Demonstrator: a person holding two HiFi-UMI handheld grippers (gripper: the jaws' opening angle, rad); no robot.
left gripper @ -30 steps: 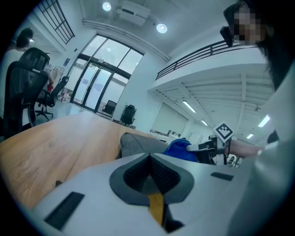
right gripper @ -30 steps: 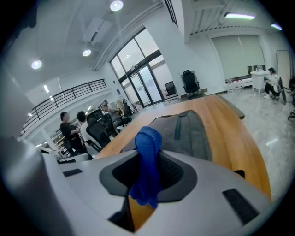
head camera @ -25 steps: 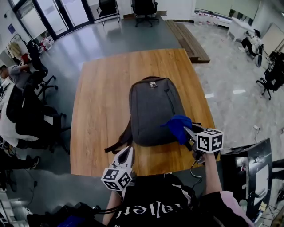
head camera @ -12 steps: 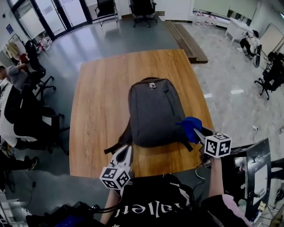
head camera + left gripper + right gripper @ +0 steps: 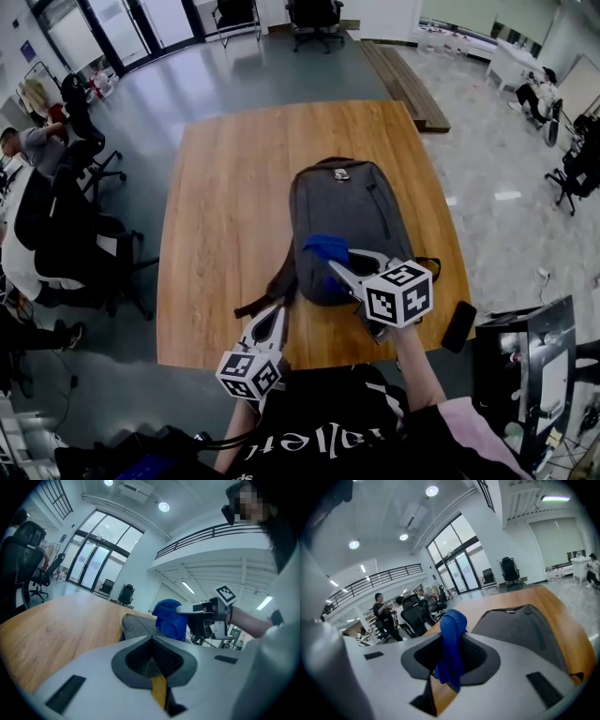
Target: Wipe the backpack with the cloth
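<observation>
Now clamping a crumpled blue cloth (image 5: 323, 248) tight in the right gripper (image 5: 342, 269), holding it over the near left part of the grey fabric backpack (image 5: 361, 211); contact impossible to tell. Lying flat on the rectangular wooden table (image 5: 220, 216), that backpack, crowding the right and near edges, with a dark strap (image 5: 267, 298) trailing off its near left. Leaving broad bare wood open leftward and beyond. Hovering at the near edge with jaws pressed together on nothing, the left gripper (image 5: 273, 317). Showing only a small badge (image 5: 340, 174) near the backpack's top, too small for reading.
</observation>
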